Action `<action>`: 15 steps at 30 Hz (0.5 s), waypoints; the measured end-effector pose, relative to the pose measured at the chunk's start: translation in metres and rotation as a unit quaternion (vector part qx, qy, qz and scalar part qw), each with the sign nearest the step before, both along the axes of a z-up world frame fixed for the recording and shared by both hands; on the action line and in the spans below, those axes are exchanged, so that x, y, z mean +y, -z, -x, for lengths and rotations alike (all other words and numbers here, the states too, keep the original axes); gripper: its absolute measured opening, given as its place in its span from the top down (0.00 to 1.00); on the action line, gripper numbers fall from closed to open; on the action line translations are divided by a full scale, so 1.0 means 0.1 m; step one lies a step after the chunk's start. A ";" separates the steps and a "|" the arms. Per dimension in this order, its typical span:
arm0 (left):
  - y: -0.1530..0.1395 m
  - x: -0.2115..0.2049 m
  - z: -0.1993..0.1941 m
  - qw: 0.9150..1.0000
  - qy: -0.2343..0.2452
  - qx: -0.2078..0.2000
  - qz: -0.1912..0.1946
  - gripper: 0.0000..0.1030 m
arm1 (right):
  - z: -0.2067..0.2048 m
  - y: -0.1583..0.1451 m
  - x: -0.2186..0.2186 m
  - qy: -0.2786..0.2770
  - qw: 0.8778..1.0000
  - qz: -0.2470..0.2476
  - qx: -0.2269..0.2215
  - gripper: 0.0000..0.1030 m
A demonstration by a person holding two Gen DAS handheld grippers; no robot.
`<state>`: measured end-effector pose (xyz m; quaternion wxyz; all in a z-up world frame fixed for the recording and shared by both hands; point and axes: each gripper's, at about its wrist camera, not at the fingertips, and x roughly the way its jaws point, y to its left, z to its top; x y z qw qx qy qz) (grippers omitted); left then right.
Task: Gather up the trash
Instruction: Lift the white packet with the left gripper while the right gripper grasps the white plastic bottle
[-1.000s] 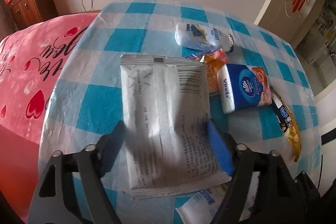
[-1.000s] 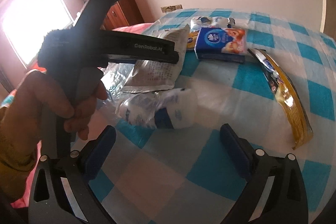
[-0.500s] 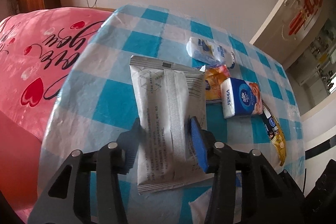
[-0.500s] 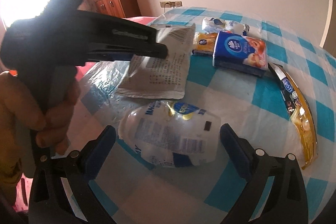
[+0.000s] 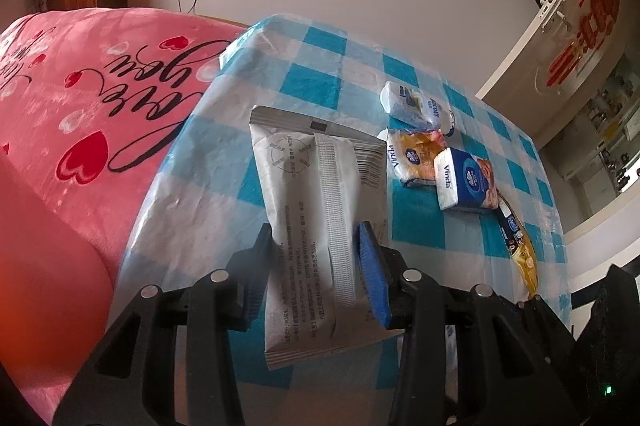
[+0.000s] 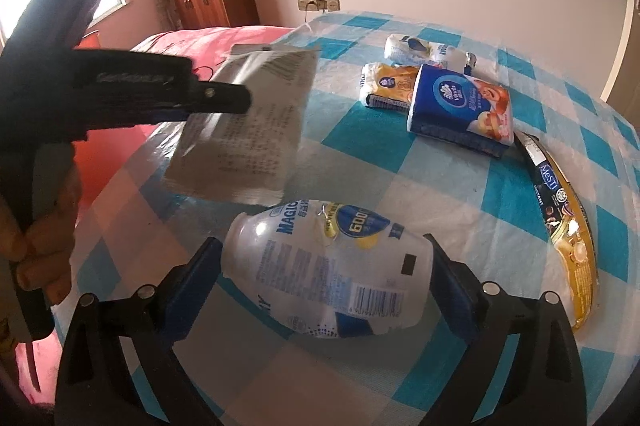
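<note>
My left gripper point(image 5: 316, 266) is shut on a flat silver wrapper point(image 5: 320, 226) and holds it above the checked table point(image 5: 304, 86). The wrapper also shows in the right wrist view point(image 6: 248, 130), lifted off the cloth. My right gripper point(image 6: 324, 274) is open, its two fingers on either side of a crushed clear plastic bottle point(image 6: 332, 274) that lies on the table. Whether the pads touch the bottle I cannot tell.
Further back lie a blue tissue pack point(image 6: 464, 106), an orange tissue pack point(image 6: 388, 86), a white packet point(image 6: 420, 50) and a yellow-black sachet point(image 6: 568, 226) near the right edge. A pink bed point(image 5: 80, 106) borders the table on the left.
My left gripper has closed on the silver wrapper and lifted it off the table. My right gripper has moved forward until its fingers bracket the crushed bottle.
</note>
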<state>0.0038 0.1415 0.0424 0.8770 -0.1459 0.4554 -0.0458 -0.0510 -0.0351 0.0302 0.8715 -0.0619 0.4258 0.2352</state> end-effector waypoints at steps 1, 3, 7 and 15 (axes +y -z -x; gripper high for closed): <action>0.00 0.02 0.02 1.000 0.000 -0.001 0.001 0.57 | 0.00 0.00 0.00 0.000 1.000 -0.001 0.000 0.08; -0.01 0.05 0.08 1.000 -0.002 -0.003 0.004 0.57 | 0.01 0.00 0.00 0.000 1.000 -0.001 0.000 0.08; -0.03 0.12 0.19 1.000 -0.004 -0.006 0.009 0.57 | 0.01 0.00 -0.03 0.006 1.000 -0.005 0.000 0.08; -0.19 0.23 0.44 0.999 -0.002 -0.029 0.022 0.57 | 0.12 -0.06 -0.13 0.019 1.000 -0.017 -0.012 0.08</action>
